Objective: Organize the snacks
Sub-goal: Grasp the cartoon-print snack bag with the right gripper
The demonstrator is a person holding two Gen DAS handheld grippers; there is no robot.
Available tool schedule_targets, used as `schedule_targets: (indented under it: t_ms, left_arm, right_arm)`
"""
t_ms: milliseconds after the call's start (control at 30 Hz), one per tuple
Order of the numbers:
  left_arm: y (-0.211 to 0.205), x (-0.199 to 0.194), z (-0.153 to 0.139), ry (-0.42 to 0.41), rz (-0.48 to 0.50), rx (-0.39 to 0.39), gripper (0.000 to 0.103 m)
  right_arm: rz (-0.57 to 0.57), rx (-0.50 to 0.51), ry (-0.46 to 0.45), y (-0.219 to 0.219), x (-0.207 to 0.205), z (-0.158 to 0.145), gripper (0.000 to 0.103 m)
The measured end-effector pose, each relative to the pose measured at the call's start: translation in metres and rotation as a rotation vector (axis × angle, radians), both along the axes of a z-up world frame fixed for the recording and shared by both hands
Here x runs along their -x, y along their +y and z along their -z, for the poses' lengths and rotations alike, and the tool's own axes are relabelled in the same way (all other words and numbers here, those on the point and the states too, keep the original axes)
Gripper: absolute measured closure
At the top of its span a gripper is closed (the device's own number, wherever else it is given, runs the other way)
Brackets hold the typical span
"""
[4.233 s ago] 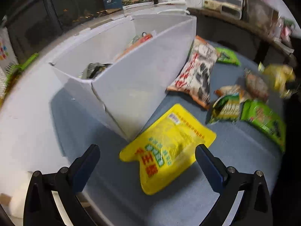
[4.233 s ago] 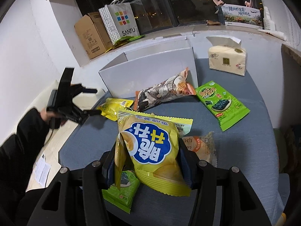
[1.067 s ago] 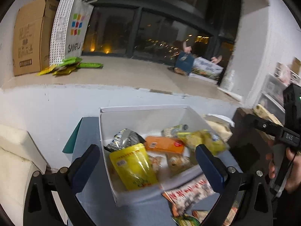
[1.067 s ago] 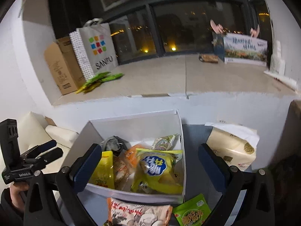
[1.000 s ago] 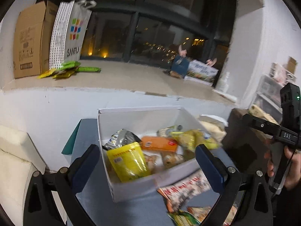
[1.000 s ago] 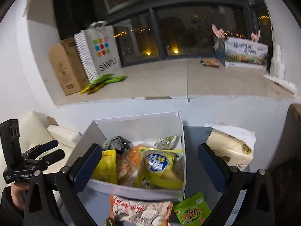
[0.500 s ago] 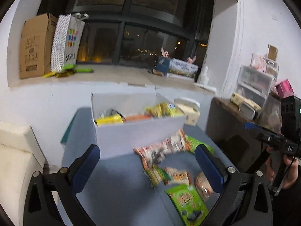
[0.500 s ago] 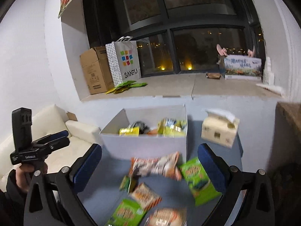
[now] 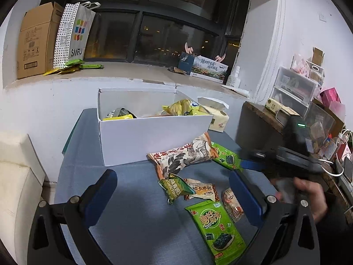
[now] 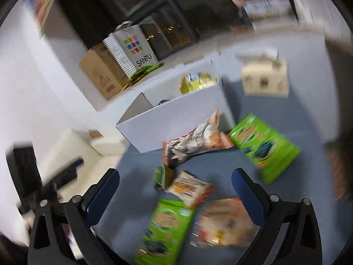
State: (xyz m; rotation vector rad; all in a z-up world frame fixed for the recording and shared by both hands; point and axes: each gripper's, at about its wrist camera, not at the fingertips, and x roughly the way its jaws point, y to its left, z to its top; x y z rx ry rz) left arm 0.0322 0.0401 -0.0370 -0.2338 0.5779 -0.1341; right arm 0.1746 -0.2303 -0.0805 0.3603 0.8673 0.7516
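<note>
A white box [image 9: 154, 137] [image 10: 176, 128] on the blue table holds several snack packs, among them a yellow chip bag [image 9: 183, 108]. In front of it lie a long orange-and-white bag [image 9: 183, 156] [image 10: 196, 141], two green seaweed packs [image 9: 217, 225] [image 9: 225, 156], a small green pack [image 9: 175, 187], an orange-white pack [image 9: 203, 191] and a pale round-snack pack [image 9: 232, 204]. My left gripper [image 9: 174, 198] is open above the table with nothing in it. My right gripper [image 10: 175, 195] is open too, hovering over the loose packs; its view is blurred.
A tissue box [image 9: 217, 116] [image 10: 264, 79] stands right of the white box. A wooden side table [image 9: 264, 119] with drawers borders the right edge. The windowsill holds a cardboard box [image 9: 35, 50] and a paper bag [image 9: 75, 37]. A cream sofa [image 9: 15, 176] is at left.
Both grippers have pulled back from over the box and dropped lower toward the loose packs. The right one is tilting and moving fast, blurring its view.
</note>
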Motion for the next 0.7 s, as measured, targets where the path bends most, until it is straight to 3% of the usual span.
schedule_targets:
  t_ms: [233,567,600,633,700]
  left_arm:
    - [0.012,-0.001,0.012,0.021,-0.022,0.01,0.0]
    - [0.017,-0.005,0.032,0.066,-0.024,0.017,0.0]
    - [0.016,-0.006,0.033,0.069,-0.024,0.015,0.0]
    - [0.016,-0.007,0.035,0.073,-0.025,0.013,0.0]
    - [0.015,-0.008,0.039,0.079,-0.021,0.012,0.0]
  right_arm:
    - [0.115,-0.091,0.199,0.036,-0.068,0.042,0.0]
    - [0.256,-0.132,0.335,0.061,-0.104,0.081,0.003]
    - [0.262,-0.126,0.327,0.062,-0.105,0.081,0.027]
    - [0.259,-0.096,0.333,0.064,-0.106,0.081,0.062]
    - [0.242,-0.134,0.339,0.061,-0.107,0.083,0.064]
